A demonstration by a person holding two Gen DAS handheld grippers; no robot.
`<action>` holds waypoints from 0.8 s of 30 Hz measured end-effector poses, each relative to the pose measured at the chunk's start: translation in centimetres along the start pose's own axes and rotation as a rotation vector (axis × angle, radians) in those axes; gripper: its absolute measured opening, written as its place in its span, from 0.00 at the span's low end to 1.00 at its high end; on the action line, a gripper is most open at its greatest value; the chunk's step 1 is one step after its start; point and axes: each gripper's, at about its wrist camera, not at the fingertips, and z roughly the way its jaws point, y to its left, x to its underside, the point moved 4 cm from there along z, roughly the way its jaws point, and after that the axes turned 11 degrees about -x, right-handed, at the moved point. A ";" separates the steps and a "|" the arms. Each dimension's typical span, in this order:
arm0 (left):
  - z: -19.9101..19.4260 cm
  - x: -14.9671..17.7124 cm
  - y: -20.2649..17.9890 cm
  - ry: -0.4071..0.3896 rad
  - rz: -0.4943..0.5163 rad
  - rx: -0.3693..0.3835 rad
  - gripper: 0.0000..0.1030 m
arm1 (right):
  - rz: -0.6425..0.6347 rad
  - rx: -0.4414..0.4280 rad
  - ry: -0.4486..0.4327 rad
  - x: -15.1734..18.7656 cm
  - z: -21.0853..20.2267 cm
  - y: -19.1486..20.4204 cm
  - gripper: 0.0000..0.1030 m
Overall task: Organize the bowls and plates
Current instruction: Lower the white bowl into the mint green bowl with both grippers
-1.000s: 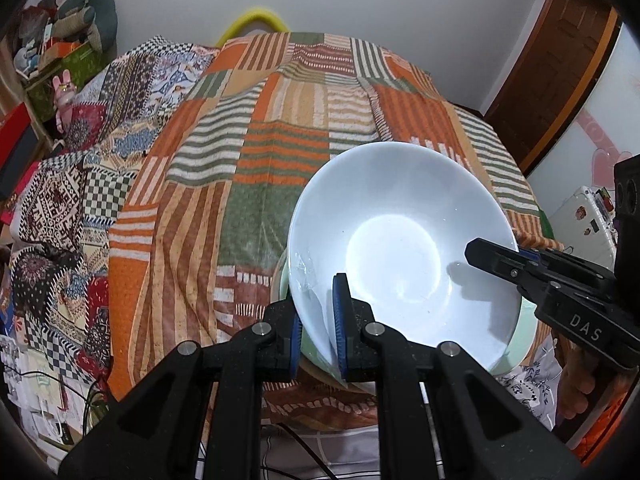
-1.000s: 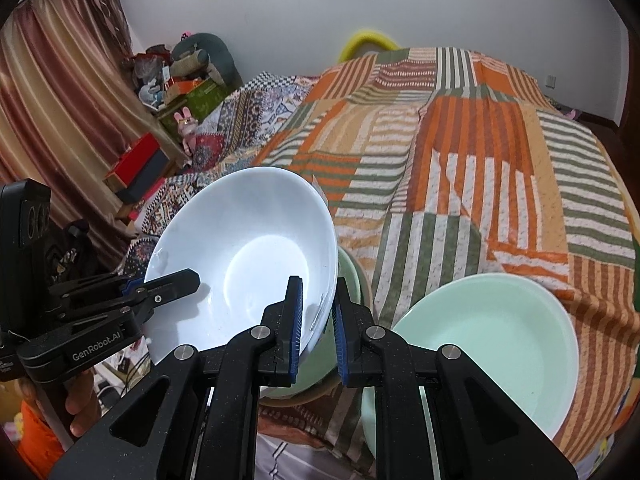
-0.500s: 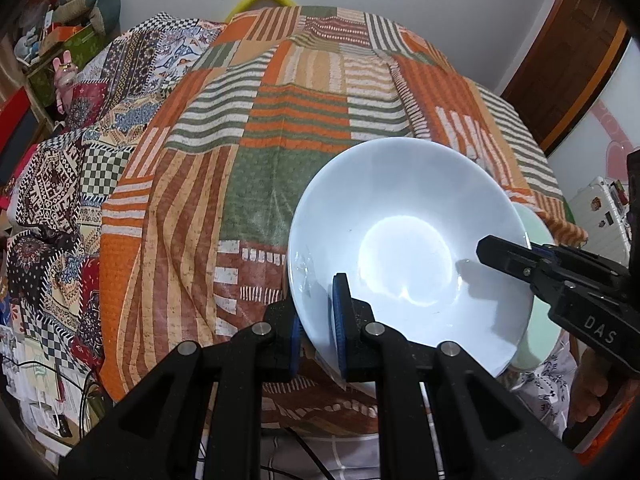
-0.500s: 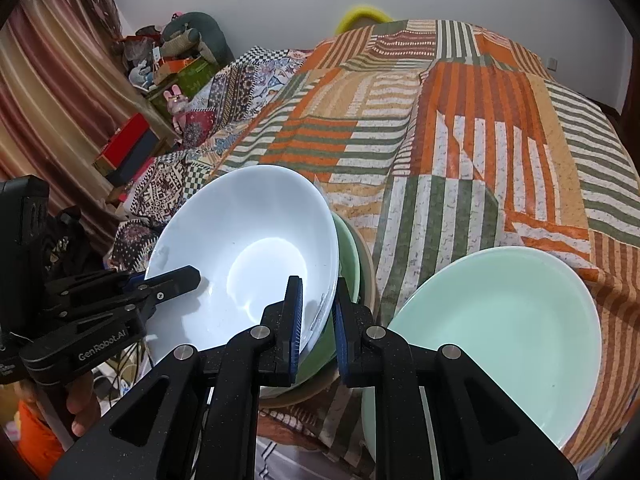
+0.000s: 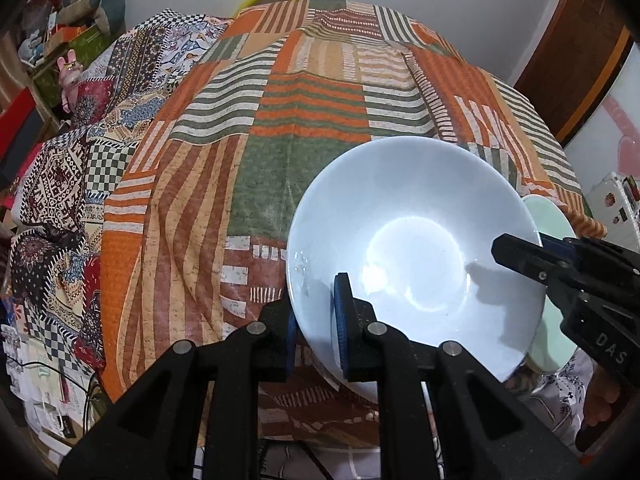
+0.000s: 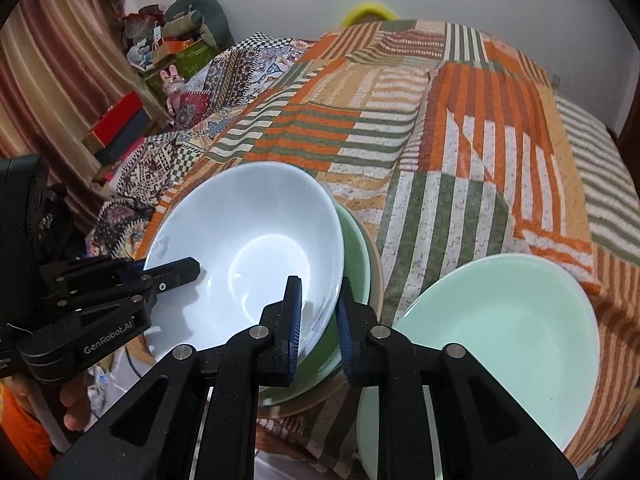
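Two grippers share one load. Largest first: your patchwork bedspread (image 5: 280,152) spreads beyond both sets of fingers. A mint bowl (image 6: 500,340) rests on it just right of your right fingers. The white bowl (image 5: 412,256) sits tilted atop a green bowl (image 6: 356,248), stacked directly ahead of the fingers. Your left gripper (image 5: 316,332) pinches the white bowl's near rim, one pad inside, one outside. Your right gripper (image 6: 318,324) straddles the opposite rim; its jaws have just eased apart, rim between them.
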 end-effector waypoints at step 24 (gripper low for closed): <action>-2.0 -0.9 1.4 -0.054 -0.031 0.011 0.32 | -0.095 0.101 -0.105 -1.4 -2.7 0.9 0.51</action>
